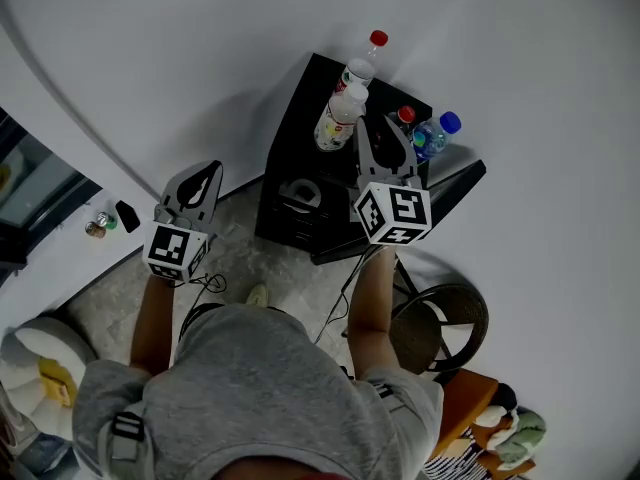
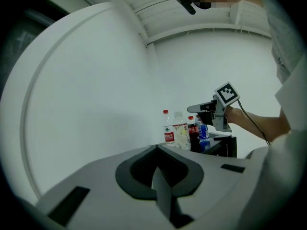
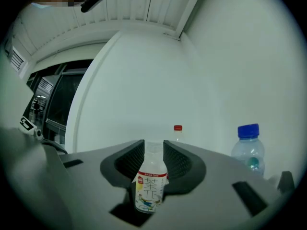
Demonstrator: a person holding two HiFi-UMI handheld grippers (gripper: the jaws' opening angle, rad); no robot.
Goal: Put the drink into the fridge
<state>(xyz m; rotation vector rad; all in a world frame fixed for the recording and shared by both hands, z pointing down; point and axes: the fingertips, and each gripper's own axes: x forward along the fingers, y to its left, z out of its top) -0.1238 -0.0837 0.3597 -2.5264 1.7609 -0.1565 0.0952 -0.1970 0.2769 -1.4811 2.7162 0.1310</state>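
Several drinks stand on a black cabinet [image 1: 290, 158] by the white wall. They are a red-capped water bottle [image 1: 366, 60], a pale tea bottle [image 1: 337, 119] [image 3: 150, 188], a dark cola bottle [image 1: 403, 117] and a blue-capped bottle [image 1: 437, 133] [image 3: 247, 148]. My right gripper [image 1: 383, 128] [image 3: 153, 145] is level over the cabinet top, jaws apart. The tea bottle shows in the gap between them, and I see no pad pressing on it. My left gripper [image 1: 204, 171] [image 2: 157, 150] hangs left of the cabinet, shut and empty.
A dark glass-fronted unit [image 1: 25, 193] sits at the far left, with small cans [image 1: 100, 223] on the white ledge beside it. A round stool [image 1: 447, 320] and a heap of soft items [image 1: 505, 428] lie to the right. A cable [image 1: 205, 286] trails on the floor.
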